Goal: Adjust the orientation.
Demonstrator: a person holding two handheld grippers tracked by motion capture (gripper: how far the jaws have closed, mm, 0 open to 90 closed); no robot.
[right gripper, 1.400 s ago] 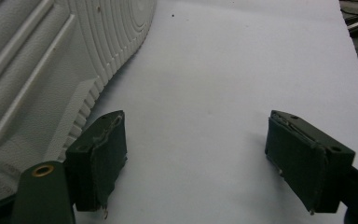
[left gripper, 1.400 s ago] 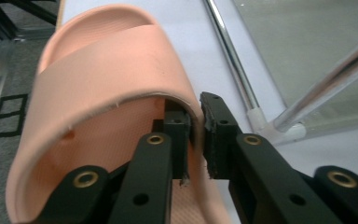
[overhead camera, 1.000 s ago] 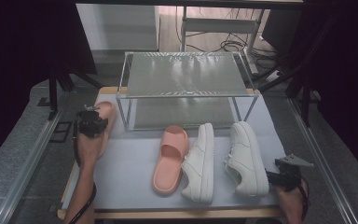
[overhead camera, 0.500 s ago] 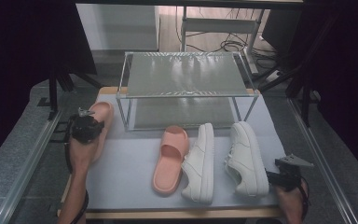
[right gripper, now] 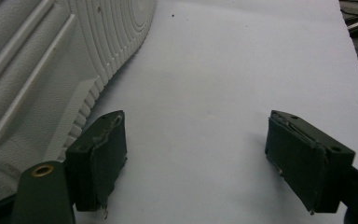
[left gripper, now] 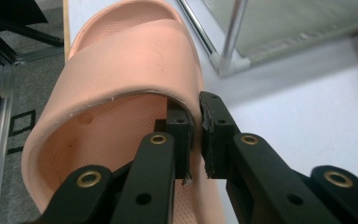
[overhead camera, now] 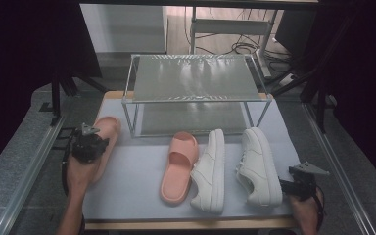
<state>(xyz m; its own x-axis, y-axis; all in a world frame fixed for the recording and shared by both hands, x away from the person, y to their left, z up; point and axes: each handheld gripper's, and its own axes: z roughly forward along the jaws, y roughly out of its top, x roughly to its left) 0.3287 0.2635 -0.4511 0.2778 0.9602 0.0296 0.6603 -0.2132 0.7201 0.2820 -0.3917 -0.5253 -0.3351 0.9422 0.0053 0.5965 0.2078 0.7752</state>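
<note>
A pink slide [overhead camera: 106,128] lies at the left edge of the white mat [overhead camera: 132,181]. My left gripper [overhead camera: 85,145] is shut on its strap; in the left gripper view the slide [left gripper: 135,60] has the strap's edge pinched between the two black pads of the left gripper [left gripper: 196,116]. Its twin, the second pink slide [overhead camera: 178,166], lies mid-mat beside a white sneaker on its side [overhead camera: 210,171] and an upright white sneaker [overhead camera: 257,164]. My right gripper [overhead camera: 288,185] rests open at the near right corner, next to that sneaker's sole [right gripper: 42,56], nothing between the right gripper [right gripper: 196,158] jaws.
A two-tier metal-framed shoe rack [overhead camera: 193,78] stands at the back of the mat, its front left leg [left gripper: 230,37] close to the held slide. An aluminium rail [overhead camera: 29,171] runs along the left side. Bare mat lies between the two slides.
My left hand has drawn back toward the near left with the pink slide's strap in its grip. The right gripper and the other shoes have stayed put.
</note>
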